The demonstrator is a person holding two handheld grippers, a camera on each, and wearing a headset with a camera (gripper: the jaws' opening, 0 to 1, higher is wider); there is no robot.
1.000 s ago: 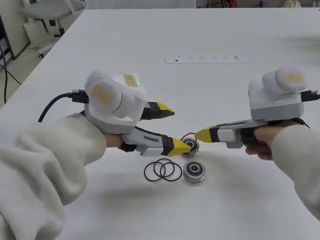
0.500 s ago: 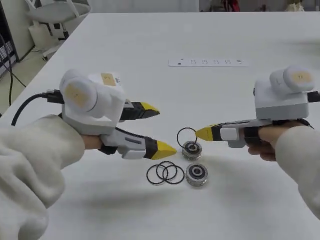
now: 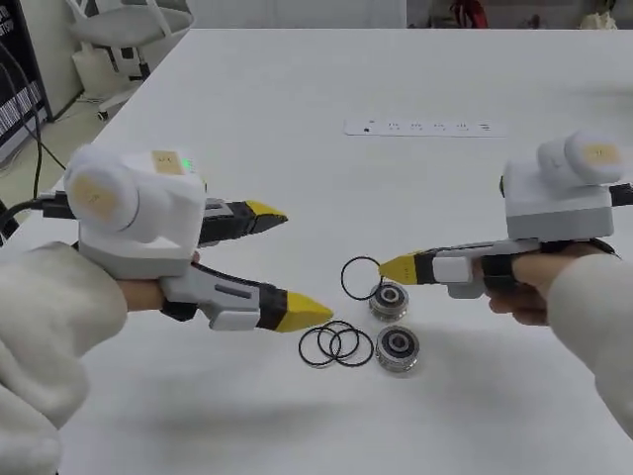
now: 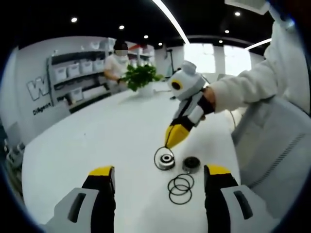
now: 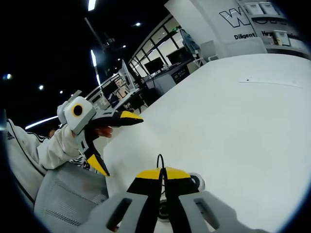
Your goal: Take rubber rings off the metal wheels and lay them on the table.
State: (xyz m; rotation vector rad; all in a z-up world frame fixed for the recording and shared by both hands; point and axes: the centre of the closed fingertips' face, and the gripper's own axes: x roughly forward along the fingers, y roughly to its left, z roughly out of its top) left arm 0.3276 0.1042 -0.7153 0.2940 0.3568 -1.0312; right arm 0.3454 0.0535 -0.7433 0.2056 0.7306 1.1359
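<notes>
Just beside wheel [image 3: 388,298], rubber ring [image 3: 343,278] in right gripper [image 3: 384,267]

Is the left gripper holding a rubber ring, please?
No, the left gripper is open and empty; the right gripper pinches the ring.

Office lab: storage shelves [image 4: 77,76], monitors [image 5: 159,63], worktable [image 3: 297,119].

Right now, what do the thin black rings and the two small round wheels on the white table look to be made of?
The thin black rings lying flat, and the one in the right gripper, look like rubber: matte, thread-thin. The two small round wheels look like metal: bright silvery rims around dark centres. The white table seems smooth, matte laminate, though I can't be sure.
</notes>
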